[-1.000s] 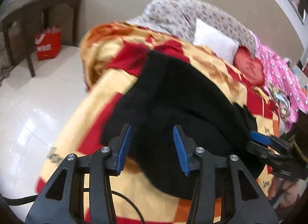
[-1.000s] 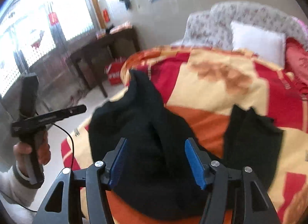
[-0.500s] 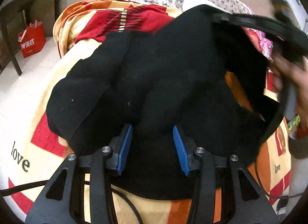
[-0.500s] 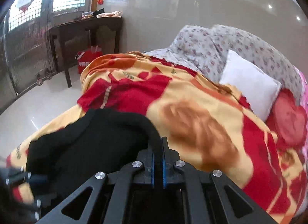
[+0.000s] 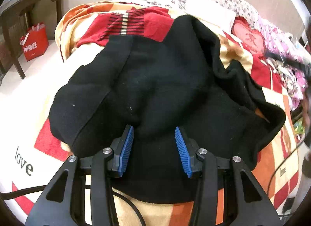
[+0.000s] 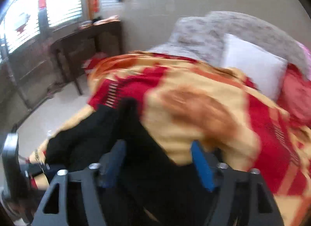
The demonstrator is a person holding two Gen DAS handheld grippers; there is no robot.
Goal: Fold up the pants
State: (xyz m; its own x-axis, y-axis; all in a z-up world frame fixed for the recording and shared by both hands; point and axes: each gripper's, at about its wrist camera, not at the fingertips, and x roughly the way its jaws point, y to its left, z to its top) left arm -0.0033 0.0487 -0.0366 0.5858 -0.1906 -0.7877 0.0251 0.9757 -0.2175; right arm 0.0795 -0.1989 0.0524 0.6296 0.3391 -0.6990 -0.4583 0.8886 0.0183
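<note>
My right-hand view is smeared with motion blur, so edges there are hard to read. My right tongs (image 6: 157, 160) have just been opening and stand wide apart; black cloth lies below and between the blue pads, but I can't see the pads pressing on it. In the left view those tongs are only a dark streak at the right edge, cut off by the frame.

My left tongs (image 5: 154, 148) stand about half open, a raised fold of the pants (image 5: 155, 90) sitting between the blue pads (image 5: 127, 148). Whether the pads actually pinch that fold, I cannot tell; the cloth is all black and swallows the detail.

The pants lie heaped on the blanket (image 5: 38, 113) on the bed, one part folded over on top, its right edge curling up and showing the fuzzy lining. The near hem is hidden behind my own tongs.

Around it: a white pillow (image 6: 252, 66) and a red heart cushion (image 5: 248, 37) at the bed's head, a red bag (image 5: 35, 44) on the floor under a dark counter (image 6: 87, 37), and a bright window (image 6: 38, 8) beyond. A black cable (image 5: 128, 204) trails under my left tongs.
</note>
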